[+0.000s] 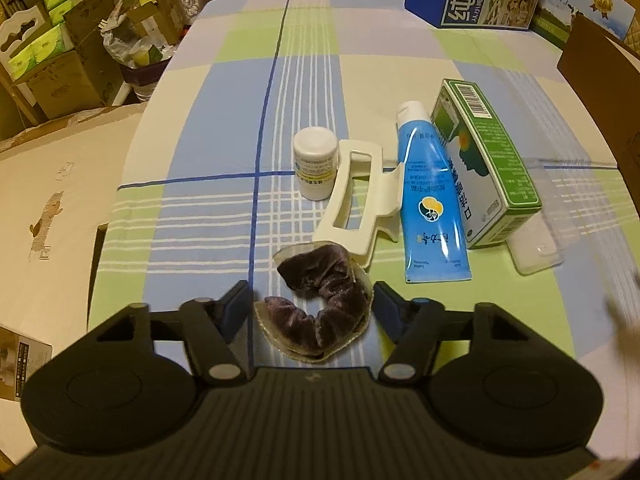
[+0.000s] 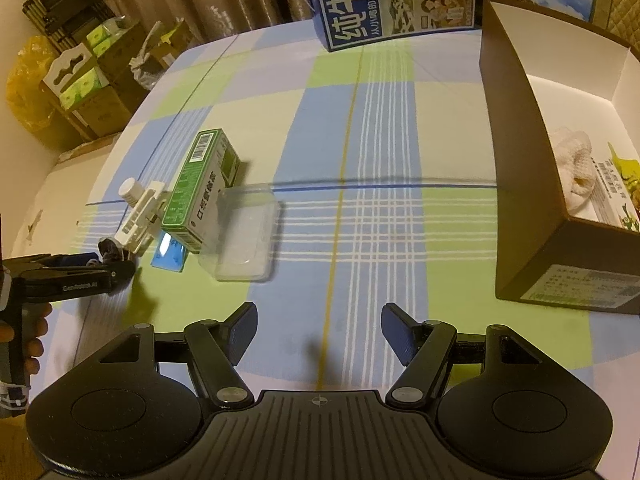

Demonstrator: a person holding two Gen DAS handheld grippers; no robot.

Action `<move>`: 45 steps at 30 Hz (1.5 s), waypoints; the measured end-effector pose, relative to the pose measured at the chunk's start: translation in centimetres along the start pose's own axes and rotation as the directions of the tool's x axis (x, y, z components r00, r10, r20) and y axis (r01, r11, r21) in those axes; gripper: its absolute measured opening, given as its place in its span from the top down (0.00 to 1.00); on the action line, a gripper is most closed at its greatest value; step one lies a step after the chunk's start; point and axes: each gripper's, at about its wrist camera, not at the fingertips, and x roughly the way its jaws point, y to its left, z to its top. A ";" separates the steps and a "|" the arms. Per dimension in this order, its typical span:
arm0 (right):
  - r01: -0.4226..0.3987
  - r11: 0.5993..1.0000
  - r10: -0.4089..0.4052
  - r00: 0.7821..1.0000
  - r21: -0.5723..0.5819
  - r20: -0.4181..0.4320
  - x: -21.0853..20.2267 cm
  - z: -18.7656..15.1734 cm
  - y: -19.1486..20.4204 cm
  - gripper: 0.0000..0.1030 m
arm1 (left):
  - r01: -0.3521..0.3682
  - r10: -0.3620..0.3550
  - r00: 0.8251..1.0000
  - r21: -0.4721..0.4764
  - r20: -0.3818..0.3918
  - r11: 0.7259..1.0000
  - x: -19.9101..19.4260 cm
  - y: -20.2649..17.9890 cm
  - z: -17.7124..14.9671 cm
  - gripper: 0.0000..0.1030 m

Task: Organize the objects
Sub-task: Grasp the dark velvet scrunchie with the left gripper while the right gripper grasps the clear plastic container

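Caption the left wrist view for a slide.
Open left hand-held gripper straddling a purple scrunchie on the checked tablecloth.

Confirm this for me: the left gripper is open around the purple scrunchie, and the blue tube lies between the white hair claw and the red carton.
One detail is wrong: the carton is green, not red, as the left wrist view shows. The rest holds: the left gripper is open around the purple scrunchie, and the blue tube lies between the white hair claw and that carton.

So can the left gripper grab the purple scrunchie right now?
Probably yes. The left gripper is open with the scrunchie lying between its fingers, nothing on top. The hair clip sits just beyond, seemingly out of the way.
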 end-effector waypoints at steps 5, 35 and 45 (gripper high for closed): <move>-0.015 1.000 0.015 1.000 -0.025 0.000 0.8 0.6 0.9 0.36 | 0.028 -0.028 0.999 0.020 0.018 0.999 -0.3 -0.1 -0.4 0.70; -0.040 0.982 0.034 0.999 -0.184 -0.037 8.5 2.0 4.3 0.46 | 0.018 -0.015 0.999 -0.120 0.033 0.993 -2.9 2.2 -0.9 0.77; -0.045 0.989 0.037 0.998 -0.140 -0.056 7.1 1.6 2.2 0.37 | 0.025 -0.023 1.000 -0.116 0.022 0.993 -2.5 1.7 -0.8 0.77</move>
